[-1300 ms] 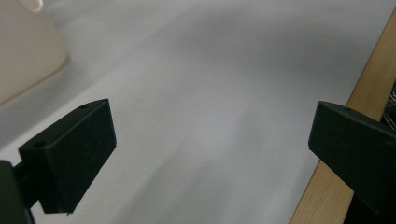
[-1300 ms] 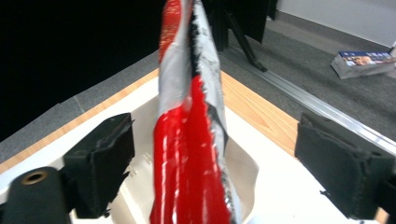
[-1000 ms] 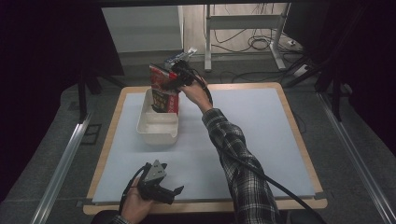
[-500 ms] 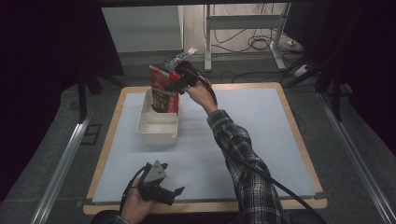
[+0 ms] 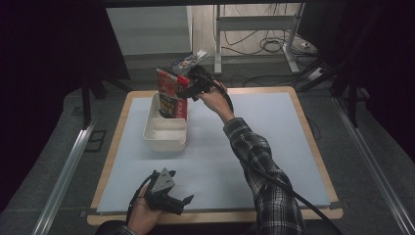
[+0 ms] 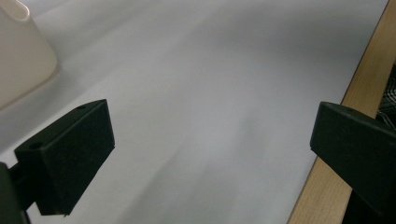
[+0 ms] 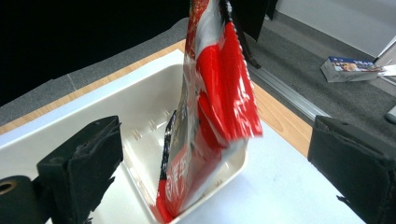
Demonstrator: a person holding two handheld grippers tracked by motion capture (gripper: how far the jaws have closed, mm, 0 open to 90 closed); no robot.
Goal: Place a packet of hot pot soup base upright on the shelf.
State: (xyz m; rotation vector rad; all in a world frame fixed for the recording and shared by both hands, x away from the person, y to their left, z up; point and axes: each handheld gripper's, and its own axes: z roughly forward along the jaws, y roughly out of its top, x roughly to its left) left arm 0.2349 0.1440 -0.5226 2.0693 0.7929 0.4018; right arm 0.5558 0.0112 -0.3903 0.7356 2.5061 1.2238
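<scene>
Matte pale table (image 5: 244, 147), glossy crinkled red packet (image 7: 210, 116) upright in smooth cream tub (image 5: 164, 134), both hand-held grippers (image 5: 188, 90) (image 5: 178, 203) agape

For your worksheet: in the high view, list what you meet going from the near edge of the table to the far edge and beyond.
left gripper → white tub → red snack bag standing in the tub's far end → small box on the floor beyond the table.
</scene>
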